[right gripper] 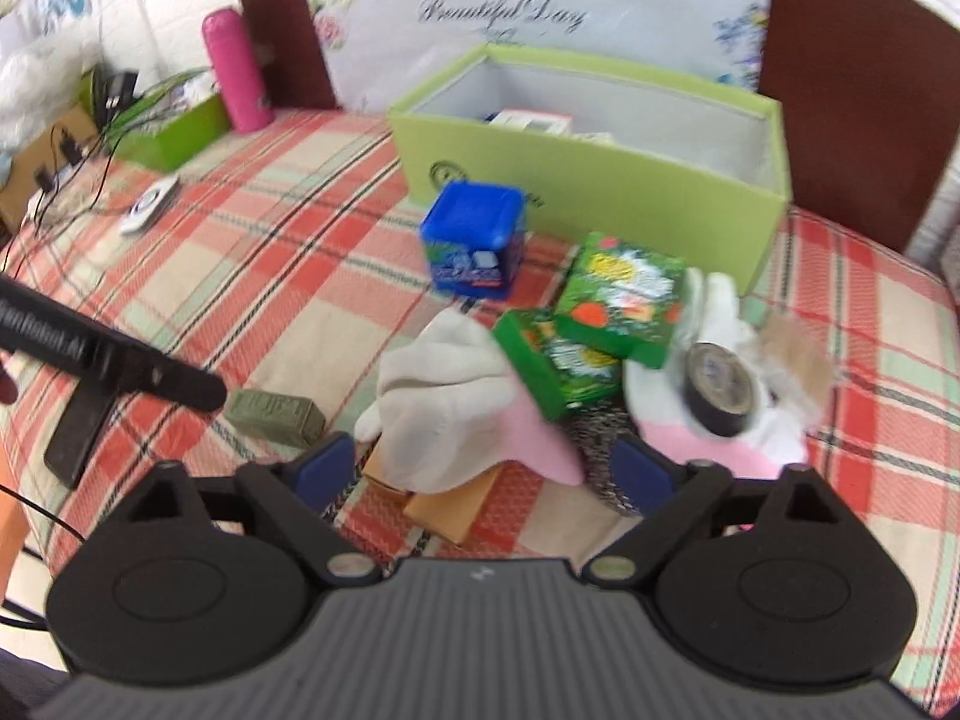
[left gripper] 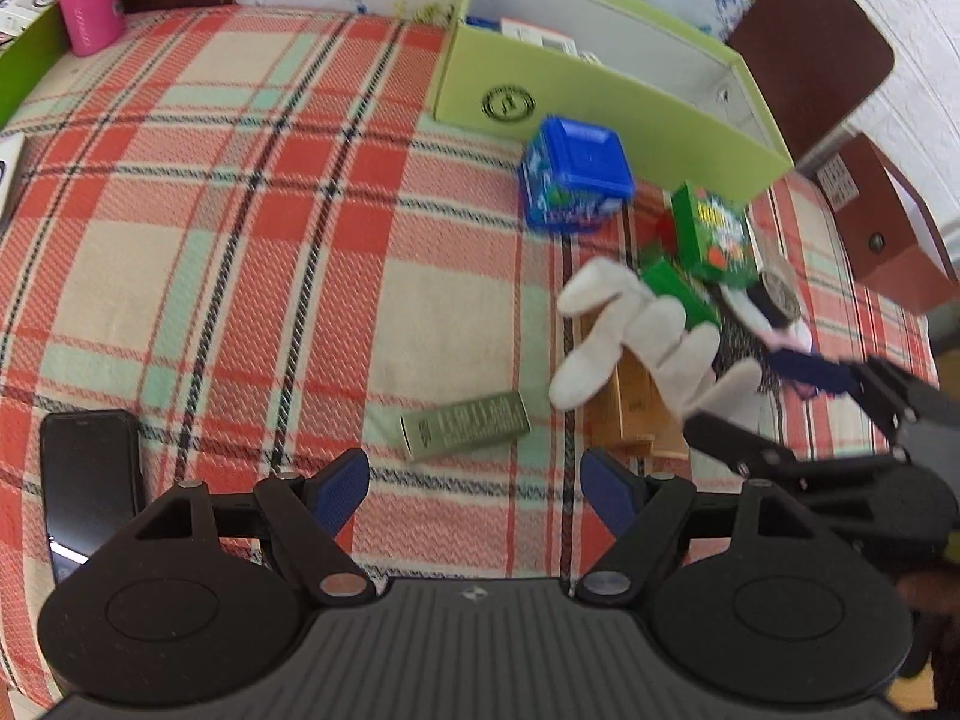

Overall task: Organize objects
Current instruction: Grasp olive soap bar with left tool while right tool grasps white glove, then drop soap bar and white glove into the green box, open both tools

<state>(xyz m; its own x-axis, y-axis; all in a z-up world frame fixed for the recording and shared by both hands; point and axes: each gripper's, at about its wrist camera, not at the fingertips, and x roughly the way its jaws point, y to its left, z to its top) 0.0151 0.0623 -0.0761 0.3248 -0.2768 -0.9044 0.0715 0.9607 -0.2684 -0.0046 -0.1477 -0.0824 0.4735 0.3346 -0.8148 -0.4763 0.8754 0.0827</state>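
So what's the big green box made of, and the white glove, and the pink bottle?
The big green box looks like matte cardboard: thin stiff walls, a printed round logo, pale lining inside. The white glove looks like soft knitted cloth with a pink cuff; it lies limp and creased. The pink bottle is smooth and slightly shiny, perhaps painted metal or plastic; I can't tell which.

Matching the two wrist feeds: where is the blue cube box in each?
Left wrist: blue cube box, upper right of centre, before the light green box.
Right wrist: blue cube box, just above centre.
Shared landmark: the light green box directly behind it.
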